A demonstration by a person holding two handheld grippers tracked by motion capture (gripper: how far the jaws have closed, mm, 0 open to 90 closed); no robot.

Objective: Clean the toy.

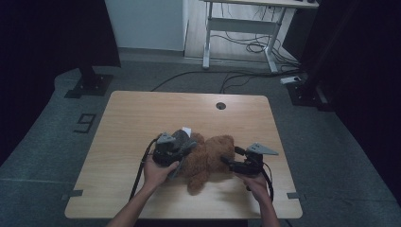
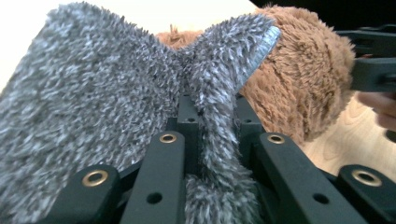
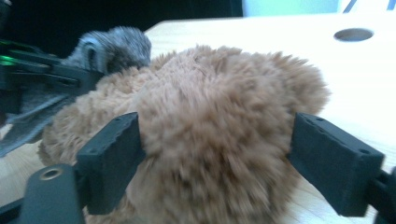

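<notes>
Left gripper (image 2: 205,126), we note, is clenched on grey plush fabric (image 2: 93,116) over the brown teddy bear (image 1: 208,158) lying mid-table (image 1: 142,113), while our right gripper (image 3: 215,154) stands released, wide jaws flanking the bear's head.

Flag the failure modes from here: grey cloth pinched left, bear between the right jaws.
1. The left gripper pinches only a narrow fold of the grey fleece cloth; a tug might slip it out.
2. The right gripper brackets the brown teddy bear with open jaws, so the bear could shift when the cloth is pulled.
</notes>
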